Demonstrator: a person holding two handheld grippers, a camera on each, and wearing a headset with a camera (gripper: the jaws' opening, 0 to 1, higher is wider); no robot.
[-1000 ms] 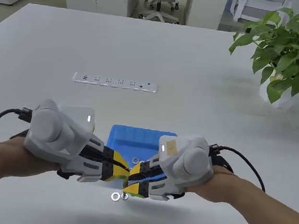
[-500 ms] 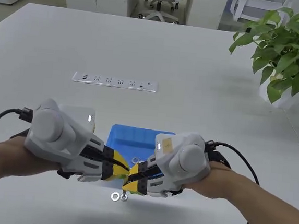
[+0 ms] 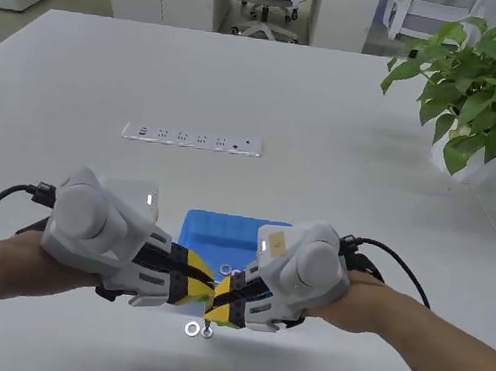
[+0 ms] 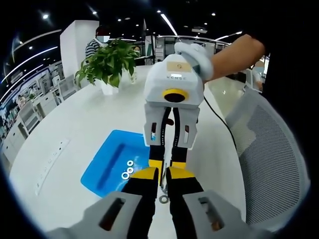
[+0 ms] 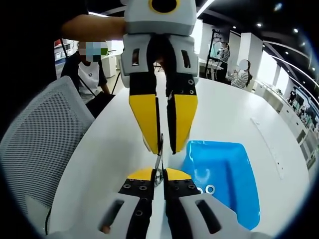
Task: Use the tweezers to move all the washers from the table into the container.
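Where the white surface (image 3: 324, 114) carries the work:
Container (image 3: 218, 231): blue, just behind the jaws, washers (image 4: 128, 170) lying inside.
Left gripper (image 4: 164, 173): jaws closed on the tweezers (image 5: 159, 154).
Right gripper (image 5: 158, 174): nose to nose with it, jaws clamped on the same tweezers.
Loose washers (image 3: 189, 328): two, side by side on the surface at the tweezers' tip.

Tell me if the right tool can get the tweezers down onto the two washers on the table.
Probably yes. The right tool holds the tweezers tip-down right by the washers, which lie on bare table. The left tool, close alongside, may crowd it.
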